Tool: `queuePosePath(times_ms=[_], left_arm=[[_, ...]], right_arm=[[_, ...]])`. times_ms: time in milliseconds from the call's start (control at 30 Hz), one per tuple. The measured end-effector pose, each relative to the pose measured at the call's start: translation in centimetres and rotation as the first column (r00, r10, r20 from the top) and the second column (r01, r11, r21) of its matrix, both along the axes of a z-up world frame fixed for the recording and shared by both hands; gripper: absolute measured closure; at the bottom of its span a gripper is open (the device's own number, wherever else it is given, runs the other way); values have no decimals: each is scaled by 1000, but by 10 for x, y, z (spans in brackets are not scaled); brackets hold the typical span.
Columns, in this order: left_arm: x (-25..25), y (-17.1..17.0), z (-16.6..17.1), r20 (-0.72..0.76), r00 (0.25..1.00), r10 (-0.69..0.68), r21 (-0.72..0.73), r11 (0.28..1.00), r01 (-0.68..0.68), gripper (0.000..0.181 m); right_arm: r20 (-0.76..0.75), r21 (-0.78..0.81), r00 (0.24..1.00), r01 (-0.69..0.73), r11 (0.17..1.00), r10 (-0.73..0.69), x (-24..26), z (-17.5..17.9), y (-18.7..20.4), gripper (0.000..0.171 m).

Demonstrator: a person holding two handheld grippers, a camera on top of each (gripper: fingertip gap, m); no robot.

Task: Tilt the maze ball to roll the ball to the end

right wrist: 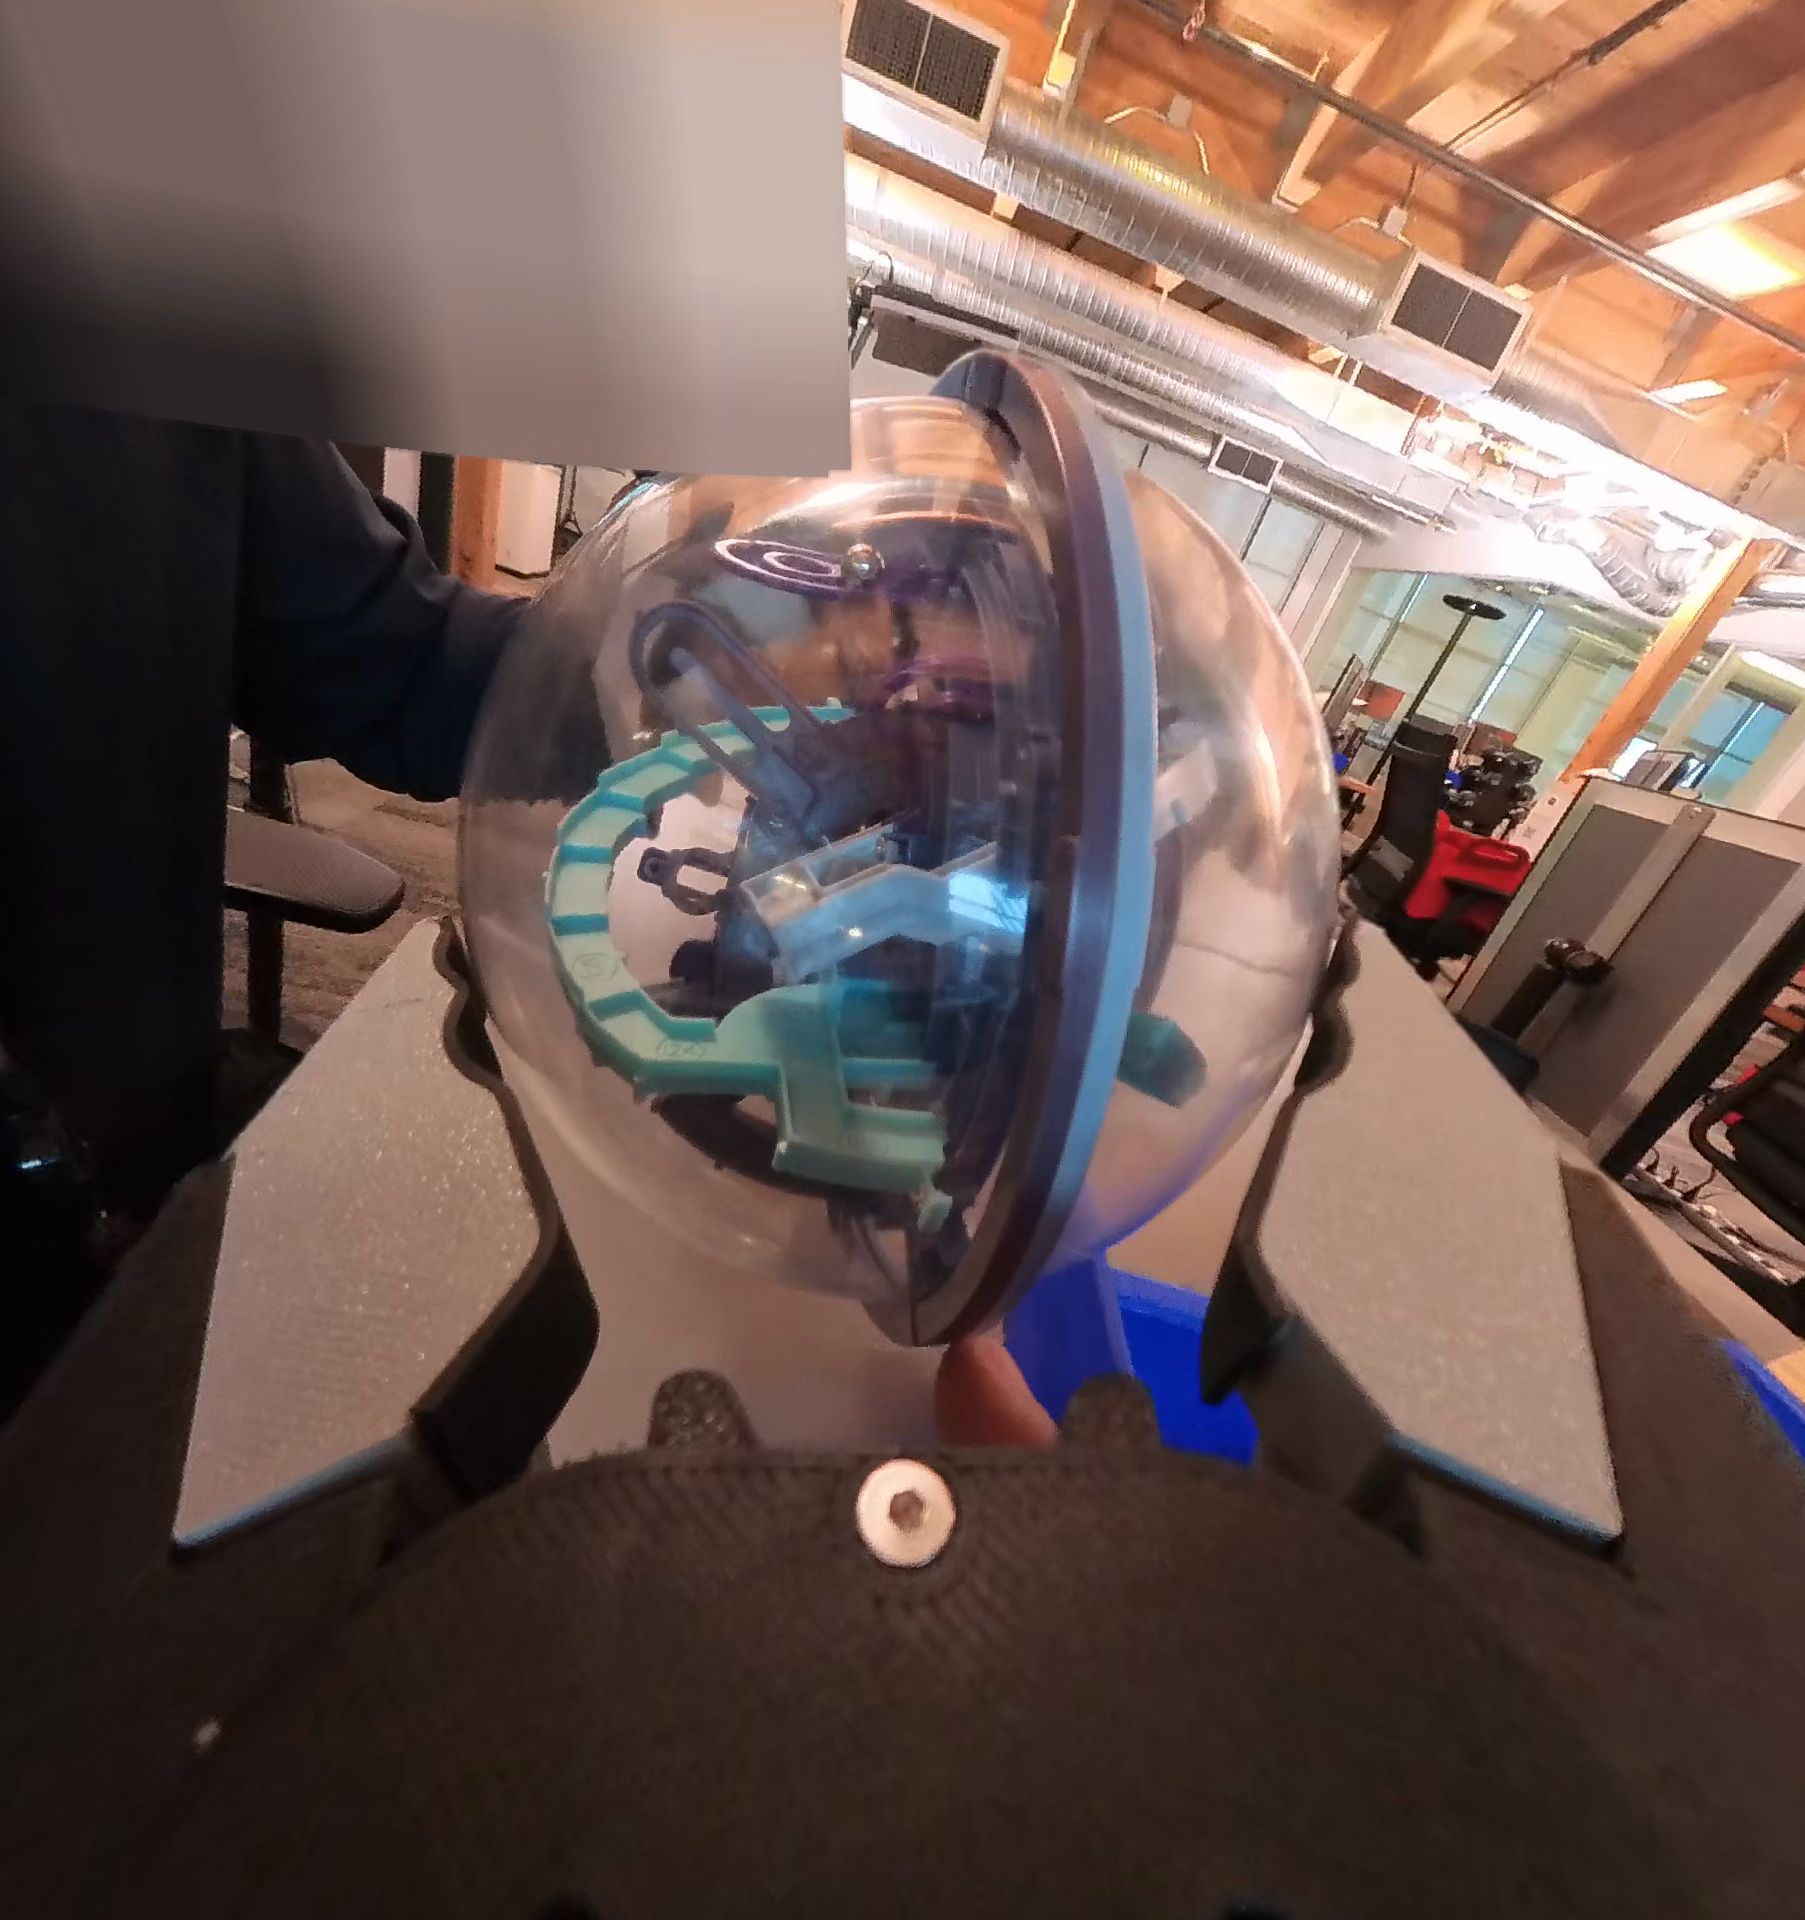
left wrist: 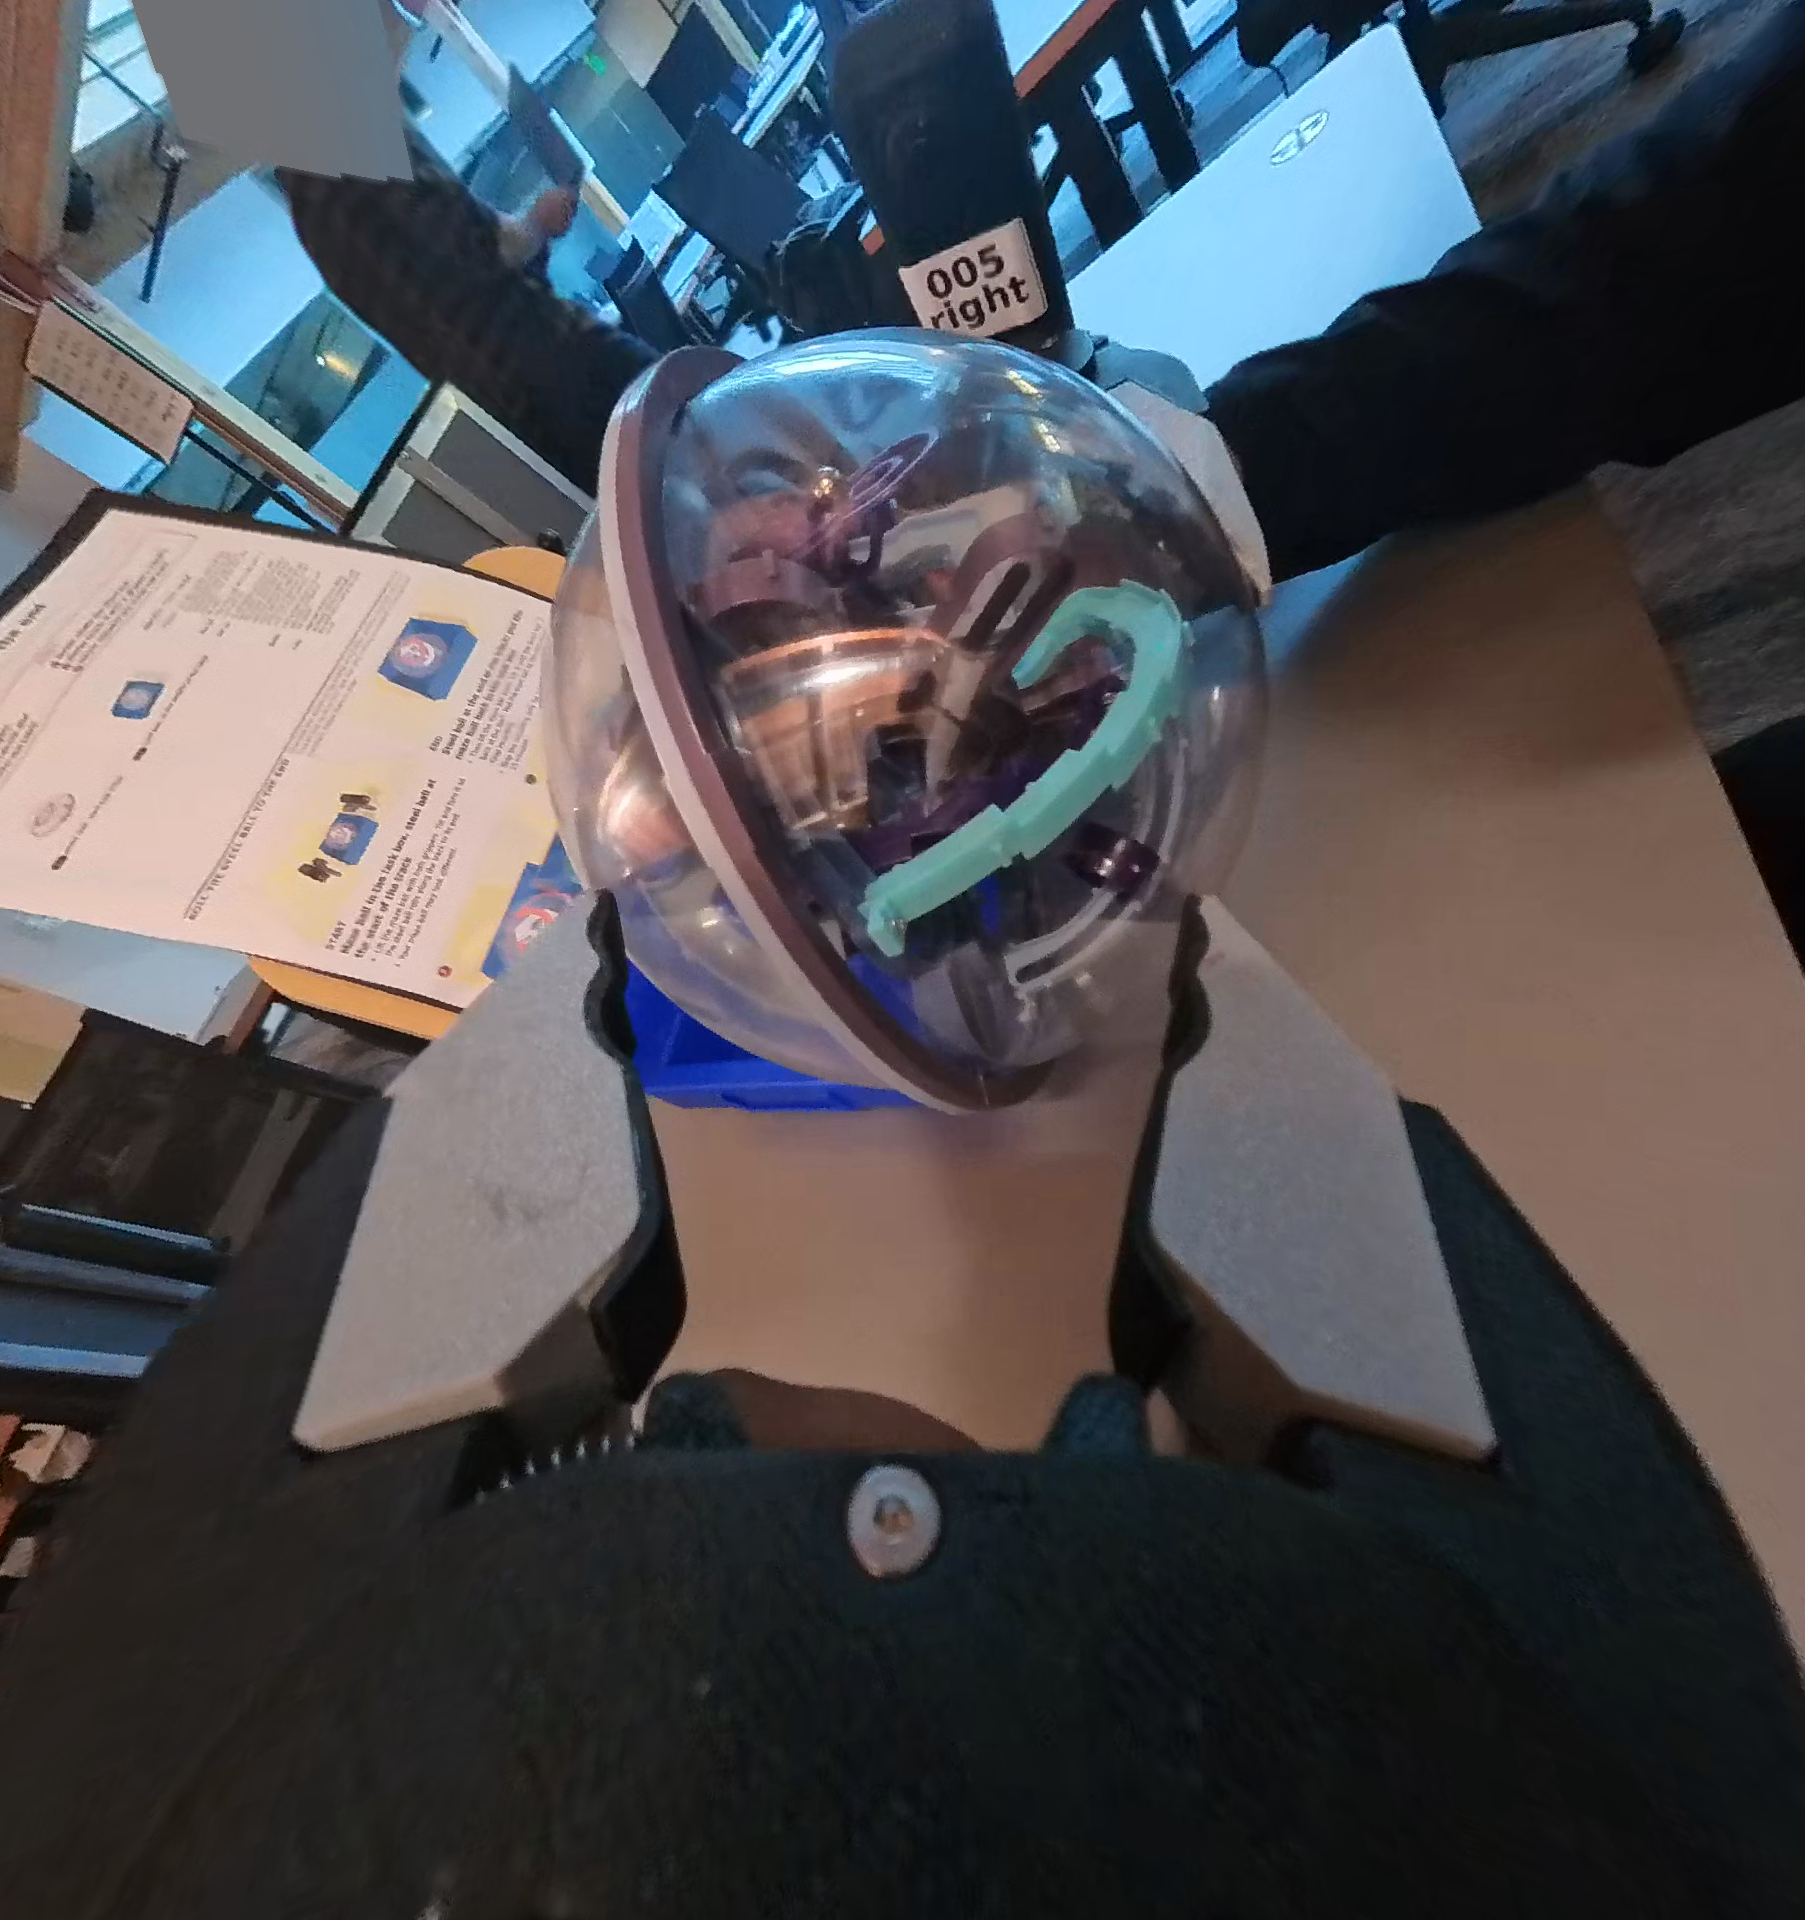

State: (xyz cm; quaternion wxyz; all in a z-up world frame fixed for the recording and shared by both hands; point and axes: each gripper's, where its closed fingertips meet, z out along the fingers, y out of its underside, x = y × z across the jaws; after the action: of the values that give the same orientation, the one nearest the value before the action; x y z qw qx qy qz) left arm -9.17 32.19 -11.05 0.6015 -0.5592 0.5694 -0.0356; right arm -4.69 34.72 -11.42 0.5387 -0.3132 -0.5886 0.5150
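A pale tan bench (left wrist: 1449,831) carries a blue box (left wrist: 763,1070), which sits on it near the middle. At the bench's left side lies a printed instruction sheet (left wrist: 254,748) on a dark board, overlapping a round yellow piece (left wrist: 524,582).

The left claw (left wrist: 893,966), two grey flat-faced fingers (left wrist: 524,1195) on a black body, stands spread wide, its black-edged tips pressed at 9 and 3 o'clock against the clear plastic maze ball (left wrist: 908,717). The right claw (right wrist: 898,997), built alike, clamps the same sphere (right wrist: 898,852) from the opposite side. A dark sleeve (left wrist: 1500,353) reaches in at 2 o'clock.
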Motion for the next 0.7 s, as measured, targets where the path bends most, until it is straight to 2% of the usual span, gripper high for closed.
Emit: queuePosePath(times_ms=[500,700], left_arm=[[2,-7,6,-29,998,47,-26,999,-48,78],[4,-10,8,-47,998,45,-3,999,-46,78]], right_arm=[[-22,-69,998,-61,996,59,-2,1,-3,21],[-18,-42,998,-55,998,54,-2,1,-6,20]])
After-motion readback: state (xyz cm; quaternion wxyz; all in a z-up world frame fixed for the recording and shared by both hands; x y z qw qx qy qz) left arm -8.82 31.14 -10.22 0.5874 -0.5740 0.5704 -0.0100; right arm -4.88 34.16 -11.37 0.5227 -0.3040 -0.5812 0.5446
